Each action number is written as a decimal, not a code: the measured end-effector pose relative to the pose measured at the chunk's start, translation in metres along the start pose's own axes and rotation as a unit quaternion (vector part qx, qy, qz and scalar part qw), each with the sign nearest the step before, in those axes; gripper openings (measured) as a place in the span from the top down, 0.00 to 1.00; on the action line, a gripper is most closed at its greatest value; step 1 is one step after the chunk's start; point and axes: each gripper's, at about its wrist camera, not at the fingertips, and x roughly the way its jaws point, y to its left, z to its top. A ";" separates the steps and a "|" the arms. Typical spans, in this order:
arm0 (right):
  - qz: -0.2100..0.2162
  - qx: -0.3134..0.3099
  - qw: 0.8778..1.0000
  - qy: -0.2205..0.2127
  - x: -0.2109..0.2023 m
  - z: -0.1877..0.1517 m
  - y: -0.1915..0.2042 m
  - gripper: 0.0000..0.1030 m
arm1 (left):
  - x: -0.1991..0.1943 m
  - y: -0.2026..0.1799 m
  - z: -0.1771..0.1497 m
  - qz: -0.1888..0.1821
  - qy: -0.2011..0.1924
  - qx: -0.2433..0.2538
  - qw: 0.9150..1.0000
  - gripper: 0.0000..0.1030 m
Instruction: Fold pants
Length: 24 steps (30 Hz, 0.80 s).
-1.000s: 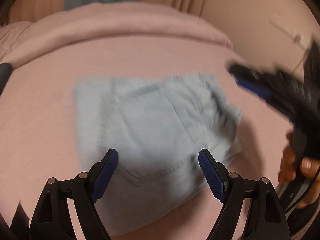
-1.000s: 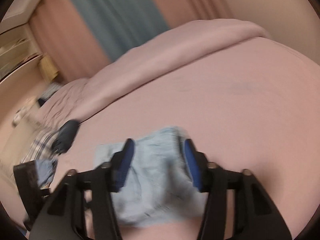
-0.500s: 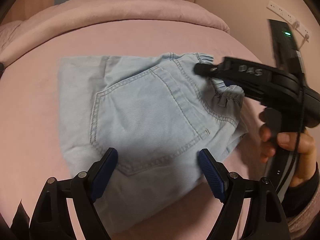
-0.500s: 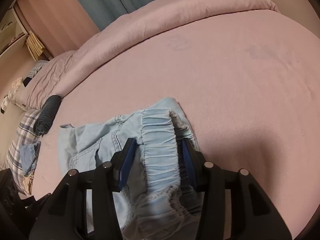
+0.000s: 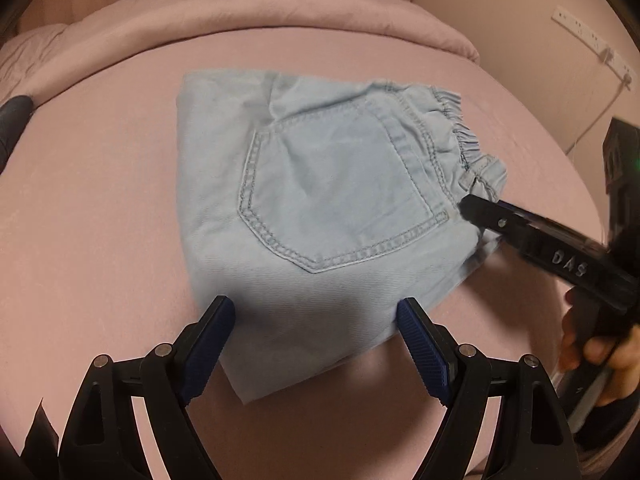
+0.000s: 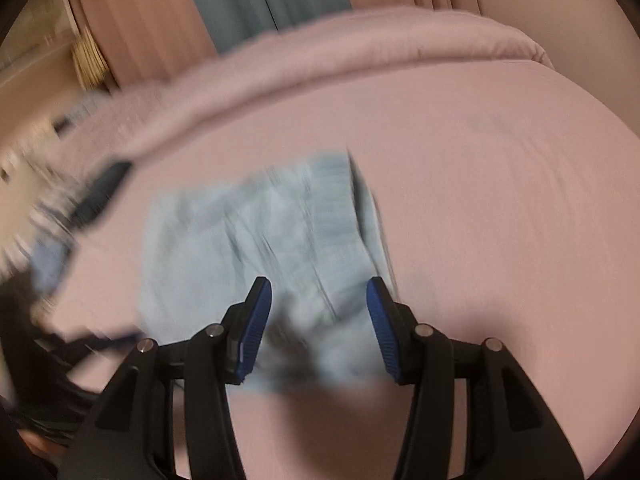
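The light blue denim pants (image 5: 328,208) lie folded into a compact bundle on the pink bed, back pocket up, elastic waistband at the right. My left gripper (image 5: 316,340) is open and empty, hovering over the bundle's near edge. My right gripper (image 6: 318,320) is open and empty above the waistband end of the pants (image 6: 272,240); that view is motion-blurred. In the left wrist view the right gripper's black finger tip (image 5: 476,210) sits at the waistband corner.
The pink bed sheet (image 5: 100,260) surrounds the pants. A rolled pink duvet (image 5: 280,12) lies along the far side. A dark object (image 5: 12,120) sits at the left edge. A wall with a power strip (image 5: 592,40) stands to the right.
The right gripper has drawn back from straddling the waistband toward the bundle's near right corner and is moving. The left gripper has shifted slightly; the pants lie flatter.
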 end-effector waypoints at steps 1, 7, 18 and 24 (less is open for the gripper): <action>0.001 0.006 1.000 0.007 0.009 -0.007 -0.003 0.52 | 0.001 -0.001 0.000 0.002 0.000 0.000 1.000 0.19; 0.009 0.011 1.000 -0.001 0.011 -0.007 -0.013 0.52 | 0.005 -0.004 0.000 0.000 -0.003 0.001 1.000 0.18; 0.014 0.061 0.997 -0.034 -0.035 -0.012 -0.024 0.41 | -0.032 0.059 -0.009 -0.137 -0.041 -0.146 0.979 0.18; 0.040 0.046 0.997 -0.056 -0.051 -0.006 -0.014 0.40 | -0.018 0.090 -0.013 -0.182 -0.028 -0.235 0.954 0.18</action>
